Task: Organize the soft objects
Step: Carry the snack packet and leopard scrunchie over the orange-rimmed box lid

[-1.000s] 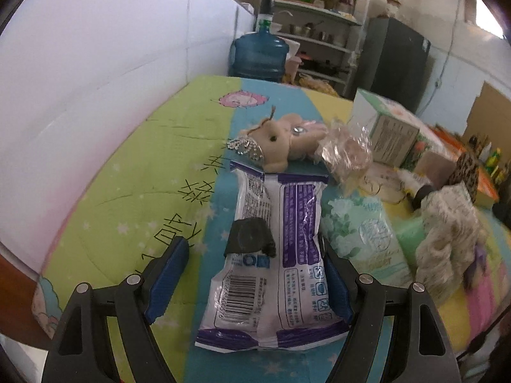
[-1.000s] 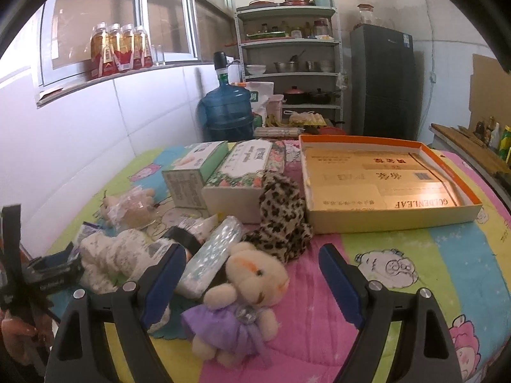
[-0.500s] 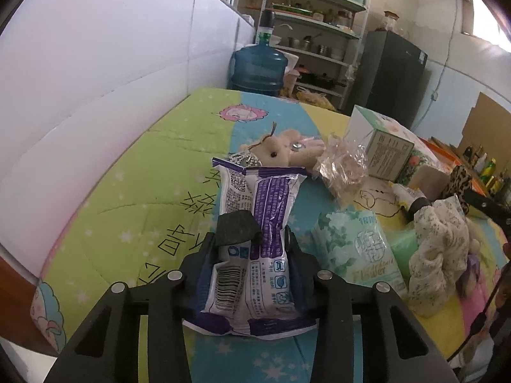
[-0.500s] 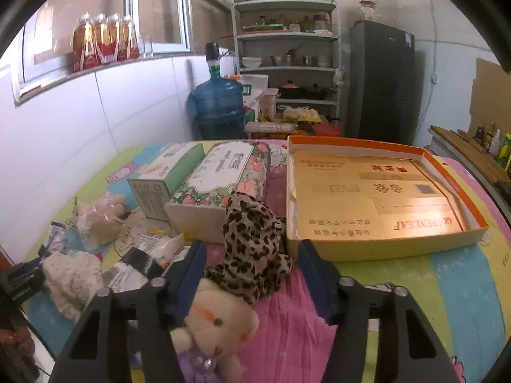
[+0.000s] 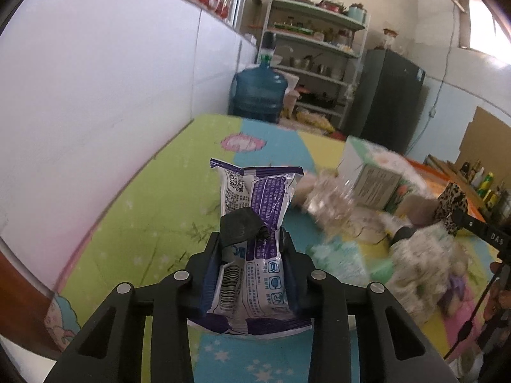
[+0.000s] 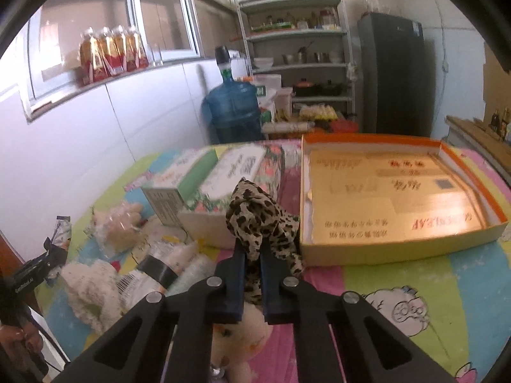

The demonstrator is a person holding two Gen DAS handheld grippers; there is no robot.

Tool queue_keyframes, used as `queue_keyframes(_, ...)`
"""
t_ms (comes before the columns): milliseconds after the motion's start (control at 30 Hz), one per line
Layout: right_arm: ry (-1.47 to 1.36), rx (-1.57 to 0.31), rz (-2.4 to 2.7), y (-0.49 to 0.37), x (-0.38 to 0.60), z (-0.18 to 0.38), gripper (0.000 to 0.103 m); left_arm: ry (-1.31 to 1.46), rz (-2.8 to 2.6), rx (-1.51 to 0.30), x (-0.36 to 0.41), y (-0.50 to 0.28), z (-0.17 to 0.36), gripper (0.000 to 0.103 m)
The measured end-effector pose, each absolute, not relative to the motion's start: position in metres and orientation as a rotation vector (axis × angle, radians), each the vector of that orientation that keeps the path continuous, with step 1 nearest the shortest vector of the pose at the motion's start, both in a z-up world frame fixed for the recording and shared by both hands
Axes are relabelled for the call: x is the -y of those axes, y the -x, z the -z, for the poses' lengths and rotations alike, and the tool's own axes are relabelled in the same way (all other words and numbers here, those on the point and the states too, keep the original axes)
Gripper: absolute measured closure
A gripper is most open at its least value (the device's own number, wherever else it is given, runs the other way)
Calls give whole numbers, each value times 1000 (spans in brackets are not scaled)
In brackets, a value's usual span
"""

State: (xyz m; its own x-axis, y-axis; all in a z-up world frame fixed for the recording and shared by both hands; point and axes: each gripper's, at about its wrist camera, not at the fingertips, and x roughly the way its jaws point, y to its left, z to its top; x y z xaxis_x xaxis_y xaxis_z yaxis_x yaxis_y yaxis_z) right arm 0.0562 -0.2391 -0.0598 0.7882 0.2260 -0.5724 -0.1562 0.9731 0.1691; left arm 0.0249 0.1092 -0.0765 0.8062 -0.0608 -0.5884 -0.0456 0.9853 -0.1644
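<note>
colourful sheet [image 5: 134,210], crinkled purple-white packet [image 5: 255,223], possibly wipes

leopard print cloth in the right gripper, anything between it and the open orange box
Nothing visible does. The right gripper is shut on the leopard print cloth, and the orange box lies open just right of it, its inside bare, only its low near wall to clear.

A glossy, crinkled white-and-purple plastic snack packet [image 5: 255,242] sits between matt black plastic fingers [image 5: 207,274]; a soft leopard-print cloth [image 6: 255,220] is thin and limp; the shallow orange-rimmed cardboard box [image 6: 472,188] has a smooth gold-printed paper lining; the bright patchwork-printed cotton sheet [image 6: 415,274] looks matt; a fuzzy cream knitted fabric bundle [image 6: 92,284] is rough
</note>
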Motion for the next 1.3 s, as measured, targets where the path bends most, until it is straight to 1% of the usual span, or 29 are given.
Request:
queue_keyframes(367,-102,-473,-188,-30,259,8,95,122,116,-517,-75,-19,17,67)
queue_keyframes(633,-102,-411,-131,-12,299,-11,95,99,250,-498,-8,-36,-10,67)
queue_keyframes(733,-105,-403,-102,-10,317,-13,95,83,296,-498,28,-49,-18,66)
queue_keyframes(933,-106,-393,-36,-14,365,-17,95,77,376,-519,98,-74,-24,66)
queue_keyframes(1167,-115,-403,11,-32,417,-15,95,72,410,-547,175,-105,-17,65)
queue_keyframes(1300,-122,-439,22,-54,438,-6,95,59,400,-562,215,-126,-8,65)
